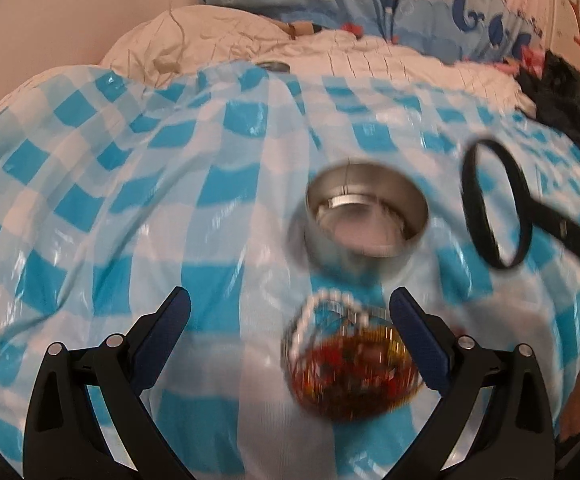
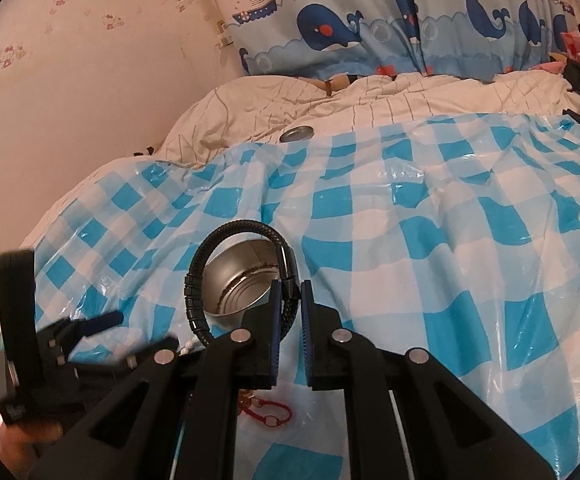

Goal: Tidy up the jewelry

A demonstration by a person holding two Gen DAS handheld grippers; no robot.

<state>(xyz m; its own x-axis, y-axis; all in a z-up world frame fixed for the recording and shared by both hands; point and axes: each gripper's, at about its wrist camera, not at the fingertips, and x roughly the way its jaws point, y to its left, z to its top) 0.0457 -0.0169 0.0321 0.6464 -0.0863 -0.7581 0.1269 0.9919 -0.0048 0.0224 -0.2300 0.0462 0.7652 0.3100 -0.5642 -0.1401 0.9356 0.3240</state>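
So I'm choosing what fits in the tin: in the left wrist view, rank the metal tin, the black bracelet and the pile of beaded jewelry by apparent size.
1. Metal tin and pile of beaded jewelry: look alike, and the pile is nearer and blurred, so unranked.
2. Black bracelet: narrowest loop, held up by the right gripper, so true size is unsure.

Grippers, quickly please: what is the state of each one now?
Left gripper: open, holding nothing, the jewelry pile between its fingers.
Right gripper: closed on the black bracelet, above the metal tin.

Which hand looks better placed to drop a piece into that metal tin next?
Right, probably. The right gripper is shut on the black bracelet, held close to the open tin. The left gripper is open, holding nothing, near the jewelry pile.
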